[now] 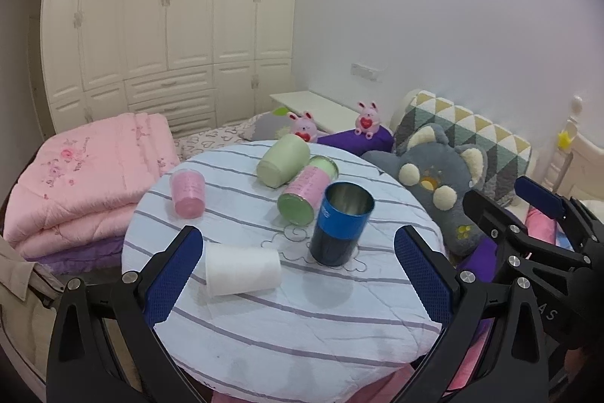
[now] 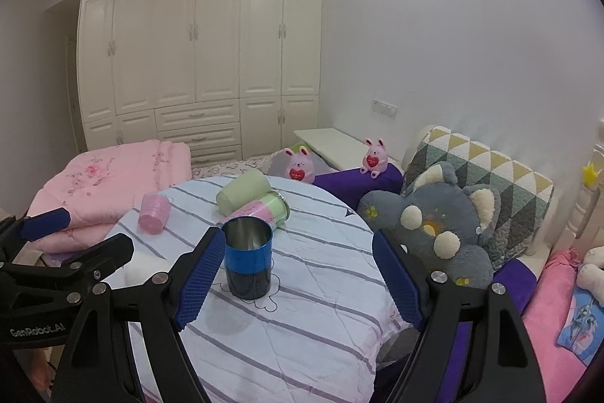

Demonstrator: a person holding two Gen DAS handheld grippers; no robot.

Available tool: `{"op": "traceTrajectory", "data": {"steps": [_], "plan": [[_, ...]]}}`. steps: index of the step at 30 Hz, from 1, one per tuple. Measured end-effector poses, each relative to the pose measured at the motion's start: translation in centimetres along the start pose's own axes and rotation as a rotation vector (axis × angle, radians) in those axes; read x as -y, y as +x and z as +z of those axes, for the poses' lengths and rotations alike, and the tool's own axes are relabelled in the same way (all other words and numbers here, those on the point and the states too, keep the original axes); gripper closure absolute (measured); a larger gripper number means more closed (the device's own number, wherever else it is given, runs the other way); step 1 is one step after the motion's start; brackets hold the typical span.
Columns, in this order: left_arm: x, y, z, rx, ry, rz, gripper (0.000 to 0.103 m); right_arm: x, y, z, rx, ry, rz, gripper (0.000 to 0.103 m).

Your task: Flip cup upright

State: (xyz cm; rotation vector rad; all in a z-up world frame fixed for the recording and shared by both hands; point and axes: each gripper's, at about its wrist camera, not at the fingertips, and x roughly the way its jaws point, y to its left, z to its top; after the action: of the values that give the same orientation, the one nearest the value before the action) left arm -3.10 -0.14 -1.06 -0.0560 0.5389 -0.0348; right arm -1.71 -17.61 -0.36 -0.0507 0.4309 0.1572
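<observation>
Hard to see much of the white cup (image 1: pixel 241 270) from the right wrist view, the left gripper (image 2: pixel 56 237) covers most of it; in the left wrist view it's plainly lying on its side near the left edge of the round table (image 1: pixel 302 338), just beside the left gripper's (image 1: pixel 298 274) near-left finger; the blue metal cup (image 2: pixel 248 257) stands upright mid-table, open end up; further back a pink cup (image 1: pixel 187 192), a green cup (image 1: pixel 283 159) and a pink-green can (image 1: pixel 307 191) all lie tipped over; both tools gape wide, holding nothing; right gripper (image 2: pixel 298 274) has bare striped cloth between its fingers, table edge dropping off at right by the grey plush (image 2: pixel 438 225).
</observation>
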Motion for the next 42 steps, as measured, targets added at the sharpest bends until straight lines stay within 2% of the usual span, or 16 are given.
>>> {"op": "traceTrajectory", "data": {"steps": [20, 37, 42], "plan": [[0.4, -2.1, -0.3, 0.125, 0.006, 0.004, 0.000, -0.1, -1.9, -0.5, 0.050, 0.019, -0.015, 0.022], [0.3, -2.2, -0.2, 0.133, 0.015, 0.007, 0.000, -0.2, -2.1, -0.4, 0.082, 0.026, -0.032, 0.022], [0.4, -2.5, -0.2, 0.163, 0.029, 0.020, 0.000, -0.4, -1.9, -0.5, 0.092, 0.029, -0.033, 0.022]]}}
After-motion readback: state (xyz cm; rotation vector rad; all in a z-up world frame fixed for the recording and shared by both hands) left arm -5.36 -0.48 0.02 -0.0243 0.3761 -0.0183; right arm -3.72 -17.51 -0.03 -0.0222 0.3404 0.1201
